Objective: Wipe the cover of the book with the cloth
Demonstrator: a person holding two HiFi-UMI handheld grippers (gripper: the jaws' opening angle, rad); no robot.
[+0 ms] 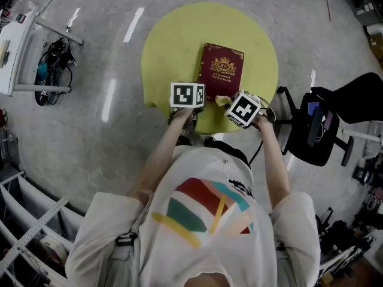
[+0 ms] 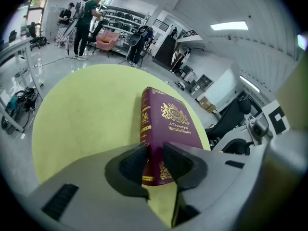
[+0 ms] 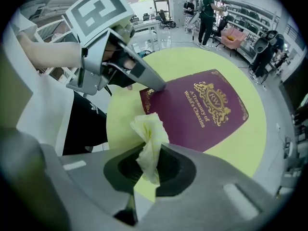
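- The left tongs [image 2: 153,163] pinch the near spine corner of the book [image 2: 168,124], which lies flat on the round yellow desk [image 2: 82,114].
- The right tongs [image 3: 150,166] are clamped on a bunched pale cloth [image 3: 150,136], poised just off the book's near edge.
- Only a small tuft of cloth sticks out, so a steep press could scrape bare tongs across the gilt cover or tug the cloth free.
- A sweep towards the left tongs could knock them and shift the book.

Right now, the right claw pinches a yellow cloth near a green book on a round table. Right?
No: the book is maroon, not green; the right gripper view shows it. The right claw pinches a yellow cloth near it on a round table.
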